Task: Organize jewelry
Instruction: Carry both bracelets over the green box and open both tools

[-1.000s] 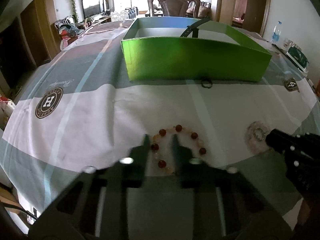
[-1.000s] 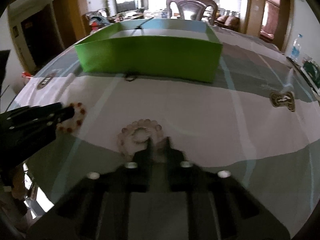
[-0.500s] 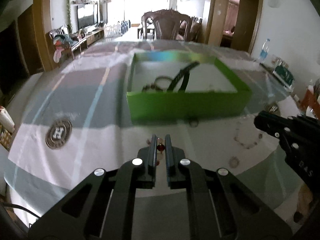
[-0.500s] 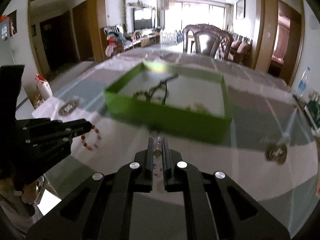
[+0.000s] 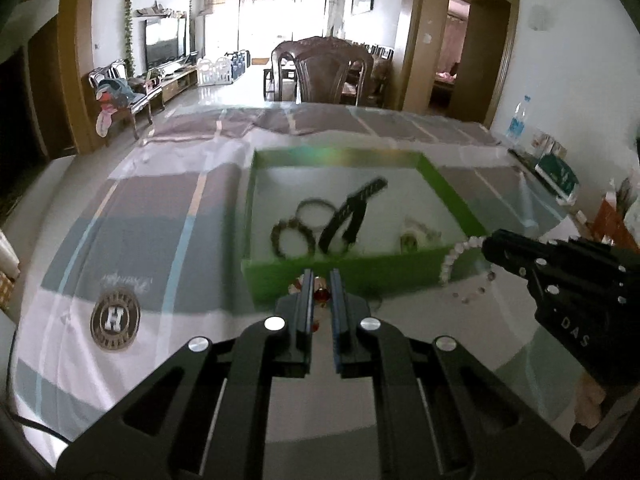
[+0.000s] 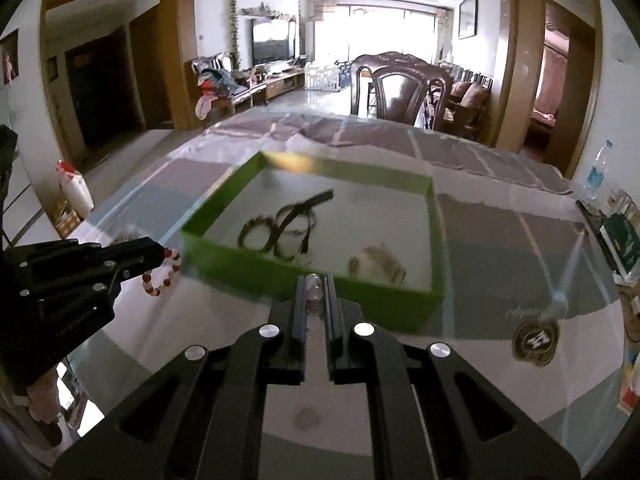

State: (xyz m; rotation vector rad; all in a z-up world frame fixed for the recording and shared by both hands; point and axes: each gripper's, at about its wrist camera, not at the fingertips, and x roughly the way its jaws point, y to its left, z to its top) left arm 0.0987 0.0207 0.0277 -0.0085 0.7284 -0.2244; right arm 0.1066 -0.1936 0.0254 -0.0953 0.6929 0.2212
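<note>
You are now lifting both bracelets off the tablecloth (image 5: pixel 120 240): the left gripper (image 5: pixel 320 280) is clamping the red bead bracelet (image 6: pixel 162 276), the right gripper (image 6: pixel 316 284) is clamping what seems the pale bead bracelet (image 5: pixel 460 256), and both are hanging at the frames' centre before the green box (image 5: pixel 360 276), ready for dropping in.

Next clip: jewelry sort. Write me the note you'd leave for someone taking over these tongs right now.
Left tongs: shut on the red bead bracelet, lifted off the cloth.
Right tongs: shut on the pale bead bracelet, also in the air.
Green box: ahead of both tongs; already holds a dark strap, dark bracelets and a pale piece.
Done: both bracelets picked up.
Left: carry both over the near wall, drop them in the box. A small ring looks to lie on the cloth by that wall; blurred, check it.
</note>
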